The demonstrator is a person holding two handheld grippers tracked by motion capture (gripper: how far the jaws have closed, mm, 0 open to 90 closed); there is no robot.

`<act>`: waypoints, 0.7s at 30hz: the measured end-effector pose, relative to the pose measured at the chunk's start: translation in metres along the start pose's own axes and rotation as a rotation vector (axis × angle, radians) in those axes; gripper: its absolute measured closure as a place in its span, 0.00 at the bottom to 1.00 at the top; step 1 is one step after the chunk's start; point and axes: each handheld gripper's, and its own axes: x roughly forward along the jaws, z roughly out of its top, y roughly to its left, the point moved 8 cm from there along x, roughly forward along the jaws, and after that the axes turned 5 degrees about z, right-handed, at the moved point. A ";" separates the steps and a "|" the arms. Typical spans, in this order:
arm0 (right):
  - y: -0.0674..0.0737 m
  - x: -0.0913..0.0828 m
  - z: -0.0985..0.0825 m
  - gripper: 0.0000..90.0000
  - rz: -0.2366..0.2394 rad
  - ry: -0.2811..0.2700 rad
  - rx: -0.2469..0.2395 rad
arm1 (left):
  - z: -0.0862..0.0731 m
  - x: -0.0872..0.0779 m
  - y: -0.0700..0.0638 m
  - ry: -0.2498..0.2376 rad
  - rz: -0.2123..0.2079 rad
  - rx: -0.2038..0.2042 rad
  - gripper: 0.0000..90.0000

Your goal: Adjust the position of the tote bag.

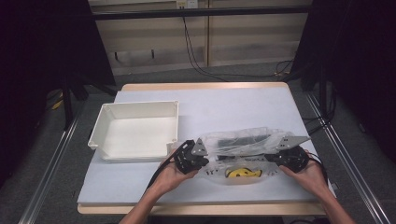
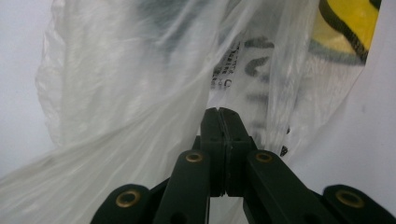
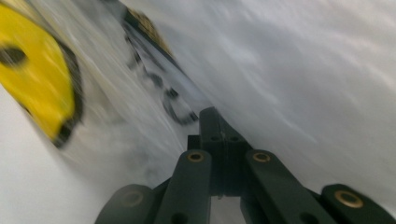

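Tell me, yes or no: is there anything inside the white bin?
No, in the high view the white bin is bare inside, while the plastic bag lies on the table beside it.

The right gripper rises from the bottom edge, its two black jaws pressed flat together with no gap between them, pinching a fold of the clear plastic bag. The film spreads up and to the right of the jaws as a pale, wrinkled, blurred sheet. Left of the jaws, on the bag, sits a yellow print with a dark outline. Between that print and the jaw tips run dark printed marks, too smeared to read. Below the yellow print lies the white table surface.
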 end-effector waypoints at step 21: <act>0.013 -0.015 0.048 1.00 0.079 -0.130 -0.083 | 0.016 0.002 -0.009 -0.043 -0.042 0.005 0.99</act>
